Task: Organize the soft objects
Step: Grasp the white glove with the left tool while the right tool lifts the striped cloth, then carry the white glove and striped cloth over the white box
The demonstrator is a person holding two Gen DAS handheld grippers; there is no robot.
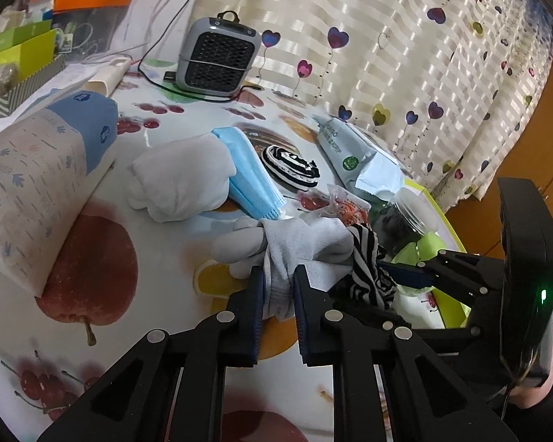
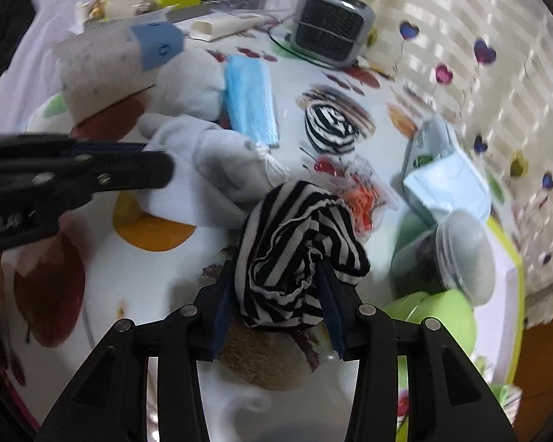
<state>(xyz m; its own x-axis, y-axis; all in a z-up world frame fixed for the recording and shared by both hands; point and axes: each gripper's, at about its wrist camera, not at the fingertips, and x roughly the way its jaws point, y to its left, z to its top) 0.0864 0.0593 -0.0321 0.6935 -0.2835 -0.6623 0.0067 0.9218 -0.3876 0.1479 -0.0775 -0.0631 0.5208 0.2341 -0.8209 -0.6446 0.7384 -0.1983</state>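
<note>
Pinching a grey glove (image 1: 295, 246) at its cuff, the left claw (image 1: 279, 287) is noted low over the surface (image 1: 158, 243). The right claw (image 2: 276, 294) is clamped on a striped cloth (image 2: 298, 243). Farther off, a white sock bundle (image 1: 182, 180), blue masks (image 1: 247, 173) and another striped roll (image 1: 289, 165) remain unsorted; a jar (image 2: 457, 254) crowds the right.

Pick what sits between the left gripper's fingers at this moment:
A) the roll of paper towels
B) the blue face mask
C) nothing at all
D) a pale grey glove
D: in the left wrist view the left gripper has its jaws closed on the cuff of the pale grey glove, while the blue face mask lies apart on the table.
</note>
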